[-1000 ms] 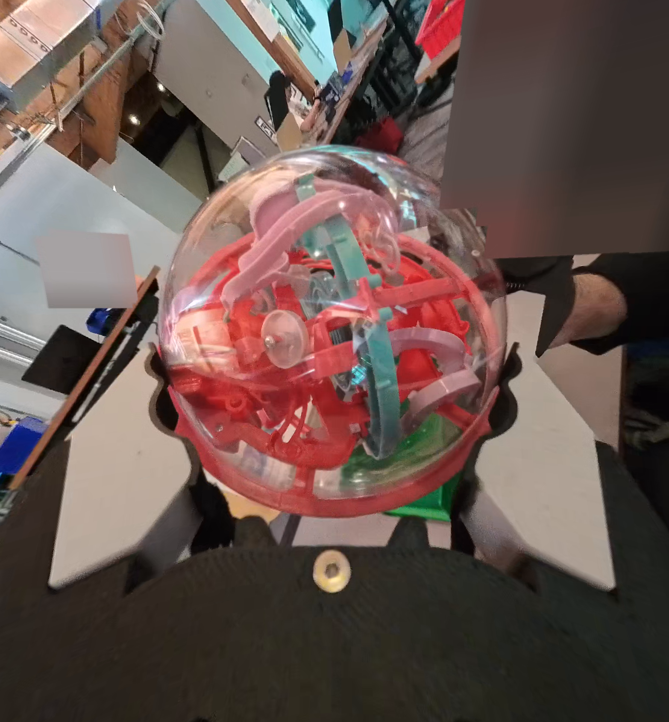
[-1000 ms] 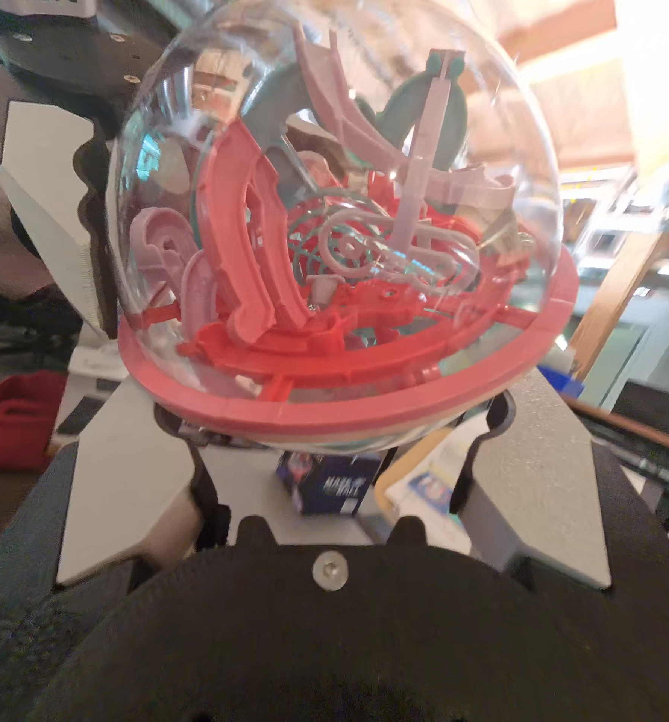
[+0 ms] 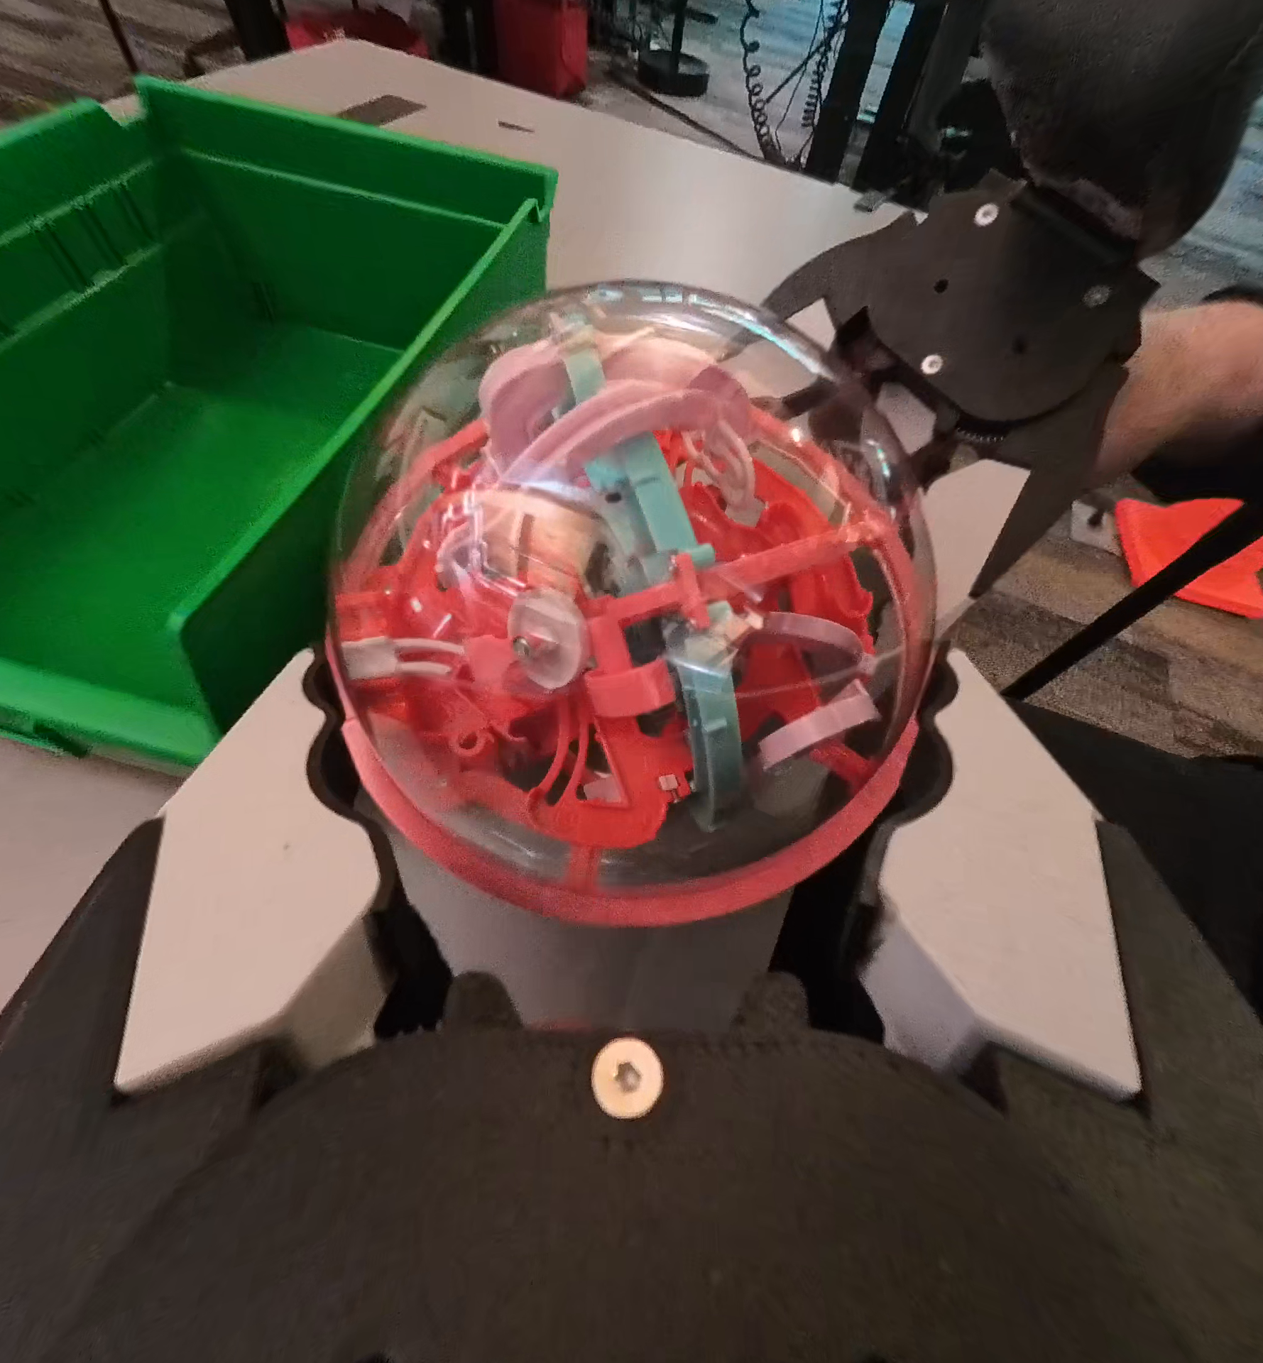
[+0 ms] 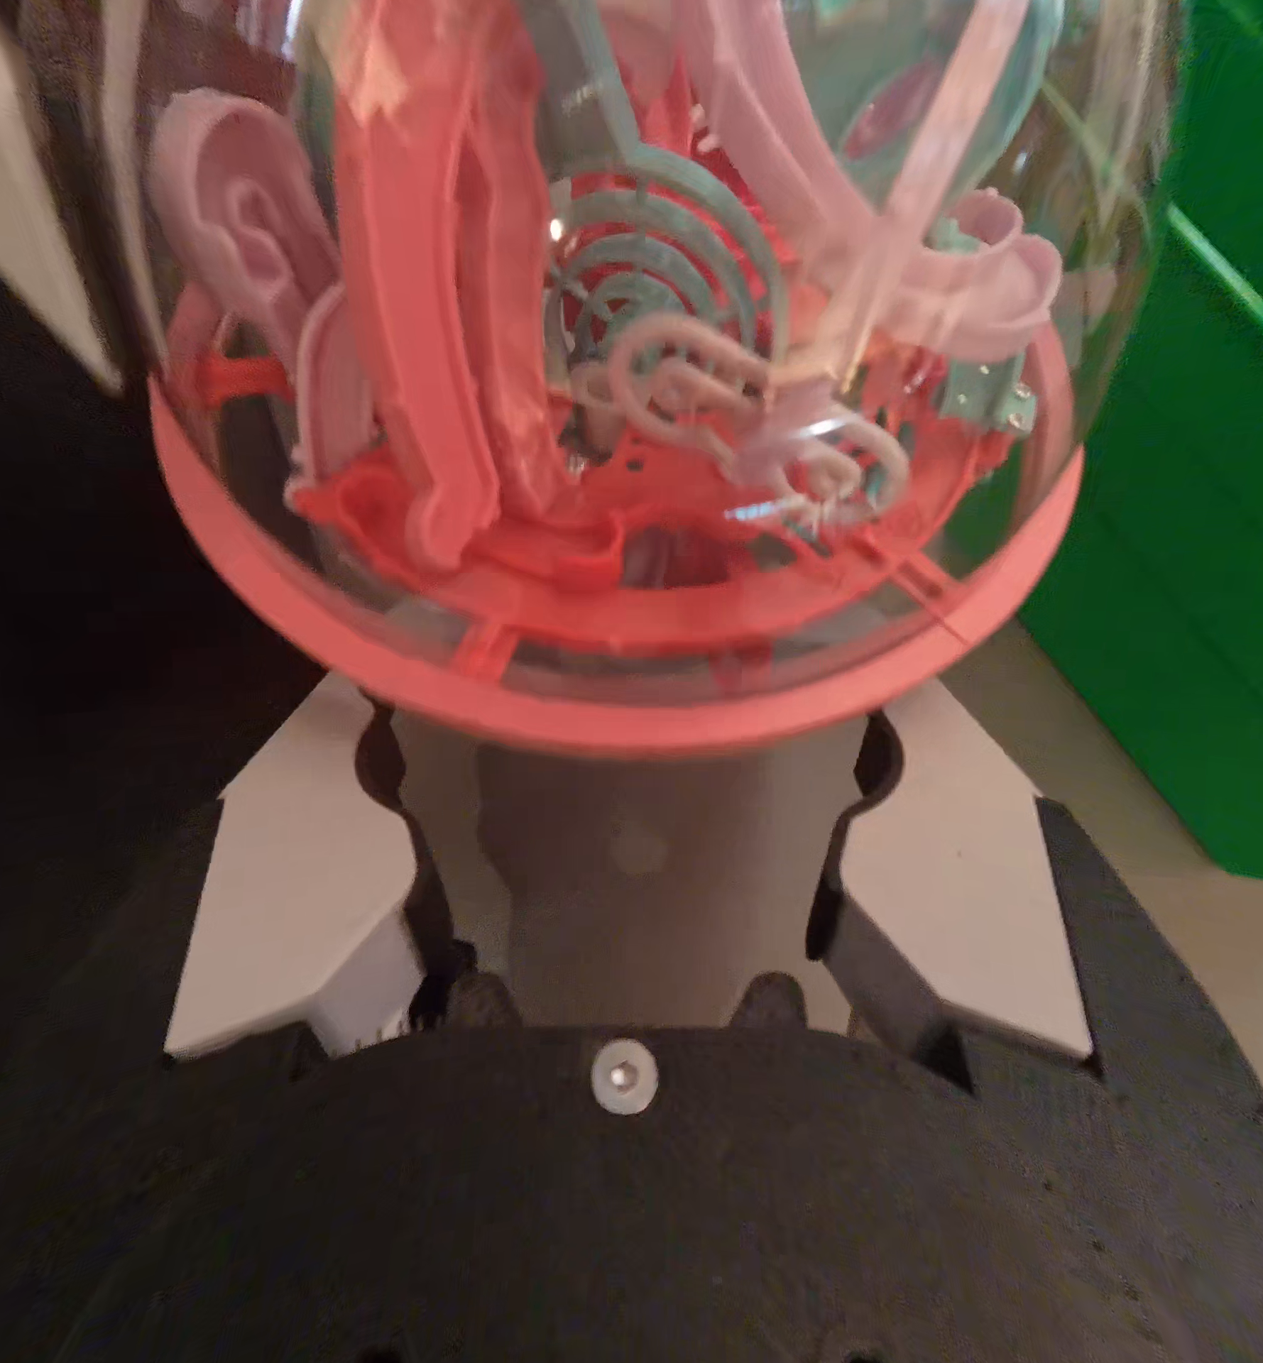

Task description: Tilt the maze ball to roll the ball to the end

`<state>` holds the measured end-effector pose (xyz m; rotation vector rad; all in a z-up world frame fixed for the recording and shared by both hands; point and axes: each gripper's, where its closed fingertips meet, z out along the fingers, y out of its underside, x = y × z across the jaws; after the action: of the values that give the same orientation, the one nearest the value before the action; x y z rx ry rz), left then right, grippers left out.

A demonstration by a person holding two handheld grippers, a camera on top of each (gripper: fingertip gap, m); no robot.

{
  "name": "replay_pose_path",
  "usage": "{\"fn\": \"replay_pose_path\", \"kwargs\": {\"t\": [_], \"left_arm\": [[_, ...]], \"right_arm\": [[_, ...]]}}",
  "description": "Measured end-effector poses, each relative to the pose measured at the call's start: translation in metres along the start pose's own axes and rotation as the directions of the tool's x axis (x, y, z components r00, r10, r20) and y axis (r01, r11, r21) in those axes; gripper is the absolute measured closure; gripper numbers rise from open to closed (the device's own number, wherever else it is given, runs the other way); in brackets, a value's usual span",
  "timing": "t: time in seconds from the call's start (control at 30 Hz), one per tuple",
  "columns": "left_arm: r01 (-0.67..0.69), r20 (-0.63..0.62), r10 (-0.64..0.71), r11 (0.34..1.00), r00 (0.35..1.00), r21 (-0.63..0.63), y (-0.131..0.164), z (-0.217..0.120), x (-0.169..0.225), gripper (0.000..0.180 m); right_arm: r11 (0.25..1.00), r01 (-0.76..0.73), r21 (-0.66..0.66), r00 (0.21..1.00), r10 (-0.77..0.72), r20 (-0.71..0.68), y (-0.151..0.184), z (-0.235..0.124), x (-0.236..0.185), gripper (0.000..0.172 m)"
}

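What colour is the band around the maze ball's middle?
The band is coral red, clearest in the right wrist view.

Maze ball (image 3: 628, 605) sits between the wide jaws (green bin (image 3: 171, 369) beside).

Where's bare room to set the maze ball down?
The green bin looks empty inside. Bare table lies beyond the bin's right wall, and a strip in front of it. Crowded: the right gripper and a forearm beside the maze ball.
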<state>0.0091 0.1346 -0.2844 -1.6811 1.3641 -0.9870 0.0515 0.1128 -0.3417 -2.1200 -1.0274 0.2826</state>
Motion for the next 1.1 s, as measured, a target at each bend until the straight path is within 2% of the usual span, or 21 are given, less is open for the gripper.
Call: {"fn": "replay_pose_path", "kwargs": {"t": [0.03,0.13,0.23,0.27,0.3,0.37,0.43,0.5,0.57,0.6,0.63,0.7,0.73,0.77,0.8,0.83,0.87,0.9,0.97,1.0,1.1], "left_arm": [[0.010,-0.003,-0.010,1.000,1.000,0.011,-0.002,-0.003,-0.002,0.034],[0.065,0.000,-0.065,0.998,0.998,-0.024,0.000,-0.009,-0.008,0.040],[0.066,0.055,-0.063,0.996,0.997,-0.055,0.005,-0.026,-0.029,0.034],[0.079,0.075,-0.075,0.995,0.994,-0.056,0.009,-0.031,-0.040,0.025],[0.098,0.061,-0.094,0.993,0.994,-0.066,0.015,-0.035,-0.046,0.023],[0.141,0.014,-0.140,0.986,0.990,-0.088,0.025,-0.041,-0.057,0.023],[0.137,0.030,-0.135,0.988,0.990,-0.067,0.023,-0.049,-0.071,0.023],[0.092,0.023,-0.091,0.995,0.996,-0.046,0.021,-0.055,-0.075,0.023],[0.110,0.059,-0.107,0.993,0.993,-0.046,0.026,-0.059,-0.091,0.024],[0.157,0.066,-0.155,0.987,0.986,-0.040,0.030,-0.059,-0.099,0.024],[0.195,0.080,-0.191,0.980,0.978,-0.041,0.036,-0.059,-0.110,0.026],[0.207,0.119,-0.198,0.976,0.973,-0.063,0.052,-0.061,-0.128,0.025],[0.228,0.145,-0.218,0.972,0.965,-0.055,0.055,-0.060,-0.135,0.027],[0.255,0.177,-0.241,0.965,0.954,-0.061,0.062,-0.062,-0.147,0.028],[0.278,0.237,-0.255,0.958,0.937,-0.069,0.067,-0.063,-0.160,0.030],[0.294,0.313,-0.255,0.952,0.915,-0.084,0.073,-0.066,-0.174,0.038],[0.306,0.412,-0.243,0.947,0.878,-0.094,0.080,-0.069,-0.191,0.047],[0.309,0.506,-0.213,0.944,0.836,-0.113,0.090,-0.072,-0.210,0.053],[0.346,0.629,-0.155,0.918,0.762,-0.193,0.112,-0.076,-0.233,0.076],[0.362,0.630,-0.164,0.911,0.759,-0.199,0.111,-0.076,-0.235,0.070],[0.388,0.638,-0.191,0.903,0.746,-0.184,0.113,-0.075,-0.239,0.061]], "right_arm": [[1.000,-0.012,-0.001,1.000,0.012,0.024,0.003,-0.005,-0.001,0.046],[0.996,-0.068,-0.054,0.992,0.073,0.099,0.022,-0.017,0.001,0.067],[0.990,-0.111,-0.090,0.991,0.117,0.065,0.051,-0.027,0.024,0.063],[0.988,-0.124,-0.096,0.991,0.128,0.041,0.060,-0.029,0.035,0.060],[0.986,-0.144,-0.083,0.989,0.145,0.005,0.065,-0.031,0.047,0.055],[0.979,-0.196,-0.065,0.979,0.192,-0.067,0.076,-0.031,0.073,0.057],[0.975,-0.221,-0.036,0.972,0.218,-0.088,0.084,-0.028,0.090,0.057],[0.971,-0.239,-0.019,0.964,0.235,-0.121,0.088,-0.024,0.102,0.044],[0.972,-0.232,-0.026,0.969,0.229,-0.094,0.085,-0.022,0.101,0.058],[0.974,-0.223,-0.035,0.974,0.221,-0.054,0.083,-0.019,0.094,0.052],[0.978,-0.204,-0.041,0.979,0.203,-0.029,0.082,-0.016,0.087,0.037],[0.981,-0.189,-0.050,0.982,0.188,-0.024,0.082,-0.014,0.080,0.027],[0.981,-0.188,-0.049,0.982,0.187,-0.025,0.082,-0.014,0.079,0.030],[0.980,-0.193,-0.040,0.981,0.192,-0.031,0.081,-0.016,0.080,0.041],[0.978,-0.209,-0.020,0.975,0.207,-0.075,0.081,-0.019,0.090,0.062],[0.971,-0.239,0.003,0.958,0.236,-0.165,0.084,-0.025,0.108,0.068],[0.962,-0.270,0.026,0.926,0.267,-0.269,0.090,-0.031,0.129,0.060],[0.949,-0.312,0.039,0.891,0.307,-0.334,0.097,-0.037,0.144,0.061],[0.919,-0.394,0.027,0.871,0.383,-0.307,0.103,-0.034,0.147,0.057],[0.900,-0.435,0.015,0.859,0.420,-0.293,0.106,-0.032,0.148,0.047],[0.898,-0.441,0.011,0.857,0.425,-0.290,0.106,-0.031,0.150,0.048]]}}
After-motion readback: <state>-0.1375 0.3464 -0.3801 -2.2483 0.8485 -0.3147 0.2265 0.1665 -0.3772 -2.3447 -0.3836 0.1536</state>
